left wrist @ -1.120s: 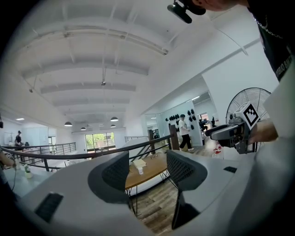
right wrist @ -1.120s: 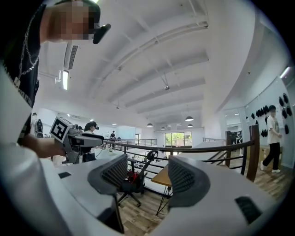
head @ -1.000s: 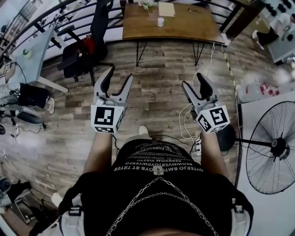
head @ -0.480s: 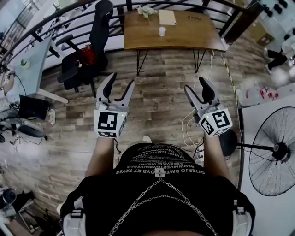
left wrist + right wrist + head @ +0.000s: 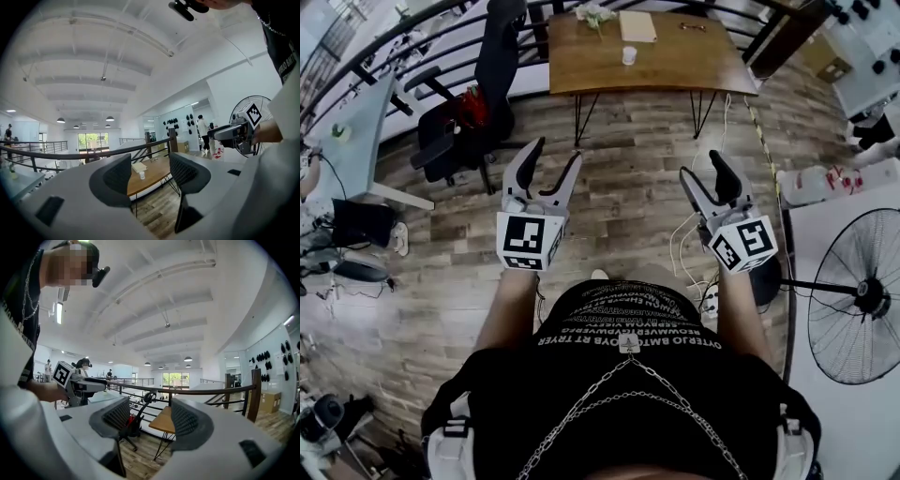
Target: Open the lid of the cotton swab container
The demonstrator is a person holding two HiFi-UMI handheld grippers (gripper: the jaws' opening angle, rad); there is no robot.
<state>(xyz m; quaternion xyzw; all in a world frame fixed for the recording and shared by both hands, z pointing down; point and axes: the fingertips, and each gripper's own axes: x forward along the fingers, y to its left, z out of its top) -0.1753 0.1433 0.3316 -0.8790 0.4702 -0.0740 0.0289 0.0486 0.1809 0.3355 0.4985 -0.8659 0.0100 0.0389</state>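
A small white container [image 5: 628,55] stands on the wooden table [image 5: 675,66] far ahead, by the railing. In the left gripper view the white container [image 5: 142,175] shows on the table [image 5: 152,174], between the jaws but far beyond them. My left gripper [image 5: 553,155] is held out level over the floor, open and empty. My right gripper [image 5: 701,167] hangs beside it, also open and empty. Both are well short of the table. The right gripper view shows only a corner of the table [image 5: 164,420] past its open jaws.
A black office chair [image 5: 487,84] stands left of the table. A standing fan [image 5: 858,300] is at the right, with white cables [image 5: 684,253] on the wooden floor near it. A grey desk [image 5: 356,122] is at the left. A book [image 5: 637,26] lies on the table.
Both grippers have edged slightly across the floor with the person. Their jaws stand as wide as before, with nothing in them.
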